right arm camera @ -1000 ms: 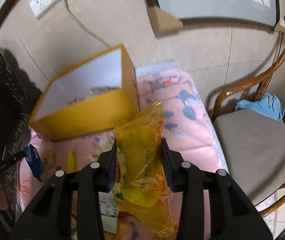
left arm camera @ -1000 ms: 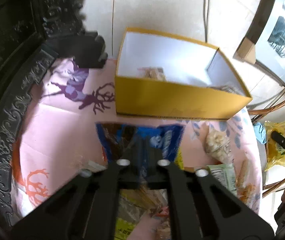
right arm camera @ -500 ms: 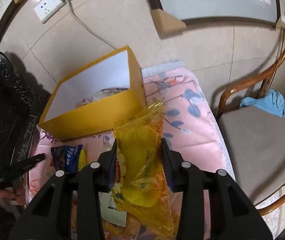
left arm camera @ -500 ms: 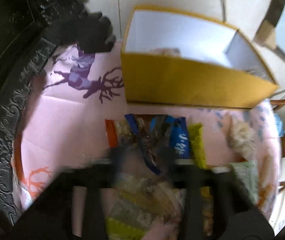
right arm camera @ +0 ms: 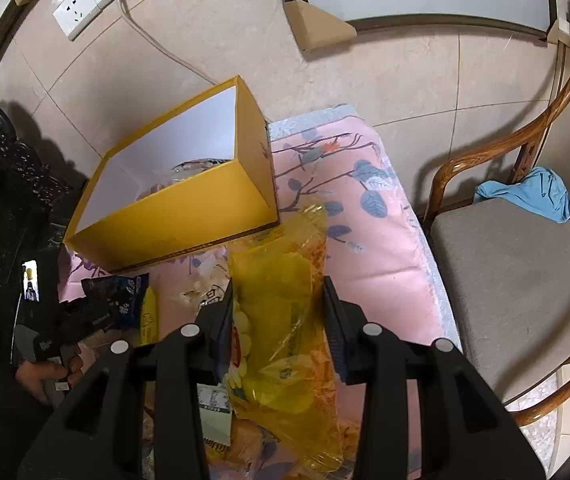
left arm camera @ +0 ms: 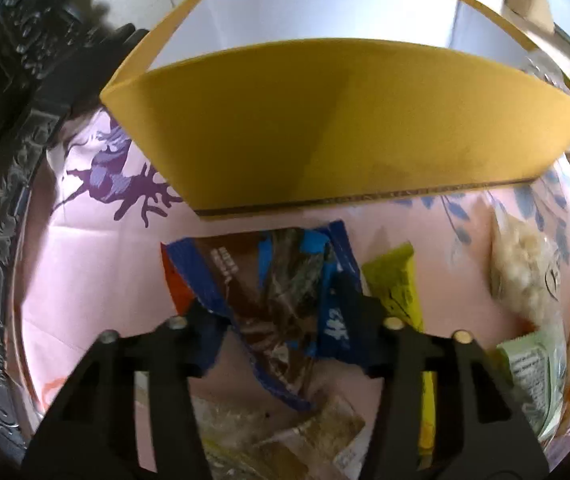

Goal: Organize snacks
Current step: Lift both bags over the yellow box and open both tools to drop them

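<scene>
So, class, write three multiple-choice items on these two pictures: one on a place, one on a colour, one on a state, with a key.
1. Where does the blue cloth lie?
A. in the box
B. on the chair
C. on the floor

2. What colour is the box outside?
A. yellow
B. white
C. blue

3. What is the right tool doing?
A. hanging free
B. gripping a yellow bag
C. gripping a plug

Key: B, it lies on the chair seat; A, yellow walls outside, white inside; B, the yellow bag is pinched between its fingers.

The box (left arm camera: pixel 349 128) is mustard yellow outside, white inside. Beneath it, the cloth (left arm camera: pixel 85 264) is pink with a purple deer and blue leaves. In front of the box lie a blue-and-brown packet (left arm camera: pixel 281 300) and a lime-green one (left arm camera: pixel 397 284).
</scene>
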### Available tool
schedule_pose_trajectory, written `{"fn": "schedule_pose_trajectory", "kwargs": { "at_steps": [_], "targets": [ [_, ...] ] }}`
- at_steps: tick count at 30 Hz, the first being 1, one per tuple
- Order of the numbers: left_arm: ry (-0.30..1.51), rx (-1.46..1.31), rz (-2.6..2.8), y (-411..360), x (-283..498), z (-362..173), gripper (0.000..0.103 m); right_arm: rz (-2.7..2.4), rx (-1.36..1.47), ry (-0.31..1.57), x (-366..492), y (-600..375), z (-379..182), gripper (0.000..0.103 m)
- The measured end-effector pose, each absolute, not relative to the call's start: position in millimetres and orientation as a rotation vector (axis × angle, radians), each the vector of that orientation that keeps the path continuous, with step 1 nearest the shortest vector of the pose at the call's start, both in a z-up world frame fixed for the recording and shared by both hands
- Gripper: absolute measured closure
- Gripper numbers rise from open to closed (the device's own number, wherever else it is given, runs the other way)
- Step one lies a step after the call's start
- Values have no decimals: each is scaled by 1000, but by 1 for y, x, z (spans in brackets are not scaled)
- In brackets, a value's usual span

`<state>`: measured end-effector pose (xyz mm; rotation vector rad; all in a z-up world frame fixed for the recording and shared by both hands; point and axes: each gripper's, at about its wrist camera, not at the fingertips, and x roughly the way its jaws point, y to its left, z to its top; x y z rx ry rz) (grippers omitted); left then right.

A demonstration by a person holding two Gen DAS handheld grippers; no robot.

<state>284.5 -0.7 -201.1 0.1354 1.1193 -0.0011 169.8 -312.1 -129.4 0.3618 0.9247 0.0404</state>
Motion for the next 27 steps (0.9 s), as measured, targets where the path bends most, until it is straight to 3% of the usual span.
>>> {"fn": "schedule_pose_trajectory", "kwargs": {
  "at_steps": [4,9,17,27],
  "targets": [
    [1143,-2,1,14,283,-195,67,60,360,905,161,-308,-119,64],
    [1124,-52,-27,20,268,-182,68,68,359,867,153,-308,-103,64],
    [947,-77,-69,13,234,-89,68,115,346,821,158,-295,-77,64],
    [811,-80,-34,13,299,-11,68,226,333,741,248,-268,-24,63]
  ]
}}
